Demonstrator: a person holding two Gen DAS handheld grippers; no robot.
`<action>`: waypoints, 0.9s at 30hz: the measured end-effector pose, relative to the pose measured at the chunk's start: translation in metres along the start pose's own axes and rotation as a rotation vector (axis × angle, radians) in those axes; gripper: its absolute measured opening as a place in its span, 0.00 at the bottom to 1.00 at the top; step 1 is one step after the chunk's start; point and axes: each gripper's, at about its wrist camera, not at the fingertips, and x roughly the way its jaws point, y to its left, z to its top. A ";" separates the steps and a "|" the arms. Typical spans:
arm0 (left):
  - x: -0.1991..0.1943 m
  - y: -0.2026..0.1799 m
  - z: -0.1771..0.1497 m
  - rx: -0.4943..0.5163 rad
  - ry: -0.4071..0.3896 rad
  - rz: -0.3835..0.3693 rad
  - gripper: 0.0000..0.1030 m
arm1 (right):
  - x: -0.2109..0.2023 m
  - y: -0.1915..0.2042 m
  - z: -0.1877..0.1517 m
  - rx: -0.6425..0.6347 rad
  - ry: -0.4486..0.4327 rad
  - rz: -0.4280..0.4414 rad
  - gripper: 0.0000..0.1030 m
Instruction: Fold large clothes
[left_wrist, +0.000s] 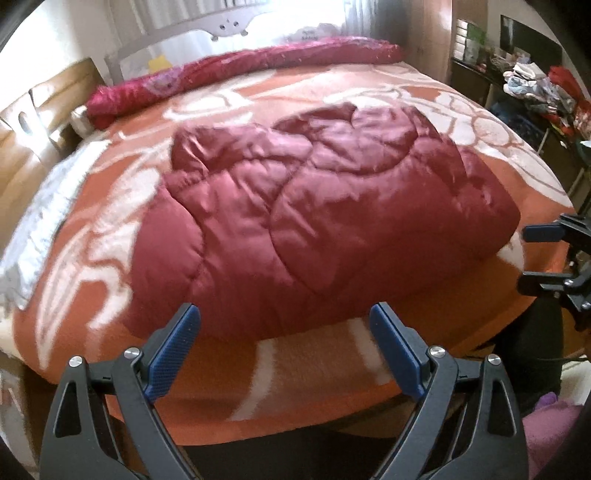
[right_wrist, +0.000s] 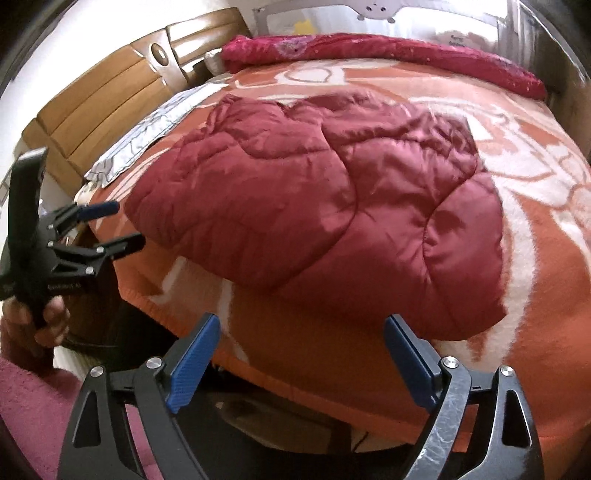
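Observation:
A dark red quilted padded garment (left_wrist: 306, 221) lies folded in a bundle on the bed, on an orange and white blanket (left_wrist: 122, 206). It also shows in the right wrist view (right_wrist: 332, 206). My left gripper (left_wrist: 284, 317) is open and empty, held just short of the bundle's near edge, over the bed's front edge. My right gripper (right_wrist: 301, 328) is open and empty, near the bundle's near right corner. The right gripper shows at the right edge of the left wrist view (left_wrist: 532, 258), and the left gripper shows at the left in the right wrist view (right_wrist: 123, 225); both stand open there.
A rolled magenta blanket (left_wrist: 240, 70) lies along the far side of the bed. A grey-white cloth (left_wrist: 40, 221) lies at the head end by the wooden headboard (right_wrist: 96, 107). A dark cabinet with piled clothes (left_wrist: 539, 88) stands to the right.

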 end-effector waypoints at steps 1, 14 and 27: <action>-0.005 0.001 0.004 -0.010 -0.005 0.026 0.92 | -0.005 0.002 0.001 -0.002 -0.009 -0.006 0.94; 0.002 -0.008 0.025 -0.144 -0.035 0.055 0.92 | -0.011 0.022 0.034 0.086 -0.163 -0.101 1.00; 0.034 -0.014 0.019 -0.206 0.030 0.036 0.92 | 0.026 0.005 0.031 0.183 -0.169 -0.184 1.00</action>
